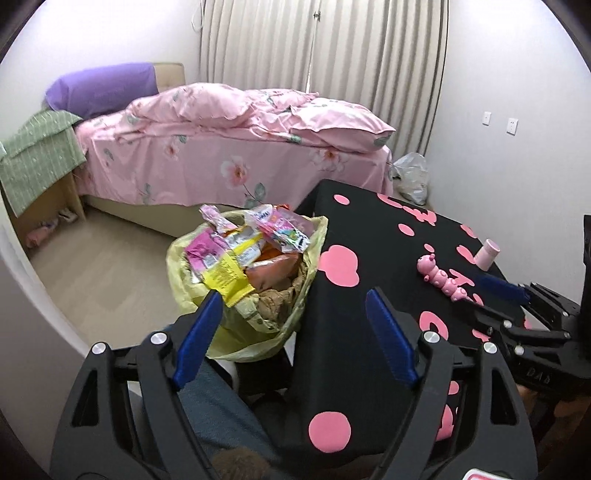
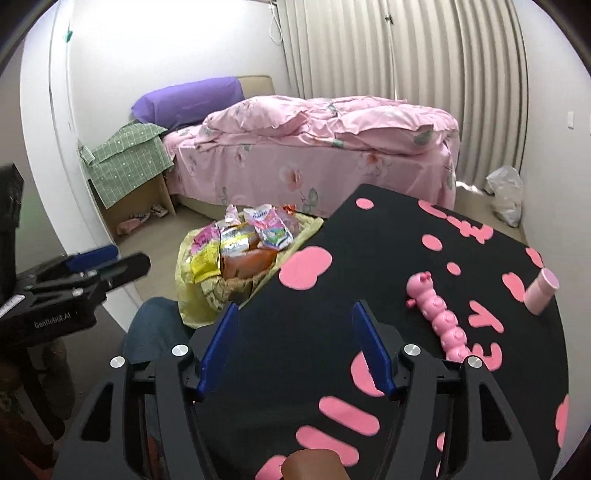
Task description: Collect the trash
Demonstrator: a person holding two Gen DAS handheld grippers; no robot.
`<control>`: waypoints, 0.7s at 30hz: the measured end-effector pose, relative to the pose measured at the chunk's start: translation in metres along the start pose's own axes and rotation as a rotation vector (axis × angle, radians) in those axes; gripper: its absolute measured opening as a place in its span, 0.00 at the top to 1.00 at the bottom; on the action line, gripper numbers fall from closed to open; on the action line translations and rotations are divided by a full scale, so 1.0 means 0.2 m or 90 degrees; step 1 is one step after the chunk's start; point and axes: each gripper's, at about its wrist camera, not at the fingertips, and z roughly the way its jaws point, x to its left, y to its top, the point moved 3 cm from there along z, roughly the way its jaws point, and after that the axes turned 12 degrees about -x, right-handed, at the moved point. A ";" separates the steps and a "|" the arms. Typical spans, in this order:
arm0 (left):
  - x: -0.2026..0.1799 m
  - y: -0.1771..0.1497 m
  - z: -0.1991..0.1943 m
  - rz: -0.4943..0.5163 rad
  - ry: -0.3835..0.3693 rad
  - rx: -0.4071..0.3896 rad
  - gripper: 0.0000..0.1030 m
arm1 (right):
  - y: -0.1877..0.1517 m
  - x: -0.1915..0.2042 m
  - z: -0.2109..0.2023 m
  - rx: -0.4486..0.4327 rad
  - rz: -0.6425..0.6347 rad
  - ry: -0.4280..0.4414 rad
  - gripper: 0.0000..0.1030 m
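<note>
Your left gripper (image 1: 291, 310) hangs with fingers spread wide, empty, just short of the full trash bag (image 1: 221, 328) beside the table (image 1: 369, 236). Your right gripper (image 2: 293, 325), likewise wide and empty, hovers above the tabletop.

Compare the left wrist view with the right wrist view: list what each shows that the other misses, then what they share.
Only the left wrist view shows two wall sockets and the right gripper seen from the side, low over the table.

Only the right wrist view shows a green mark high on the wall and the left gripper from the side.

Both show the yellow trash bag stuffed with wrappers, the black table with pink spots, the pink caterpillar toy, the pink cup, the bed and the white bag.
</note>
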 end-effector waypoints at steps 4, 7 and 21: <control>-0.02 0.01 -0.04 0.007 0.000 -0.001 0.27 | -0.03 0.00 -0.05 0.002 -0.015 -0.031 0.42; -0.03 0.01 -0.04 0.015 0.004 -0.001 0.27 | -0.05 -0.01 -0.09 0.000 -0.013 -0.052 0.42; -0.11 -0.02 -0.02 0.037 -0.010 0.012 0.27 | -0.06 -0.10 -0.13 0.003 0.029 -0.070 0.42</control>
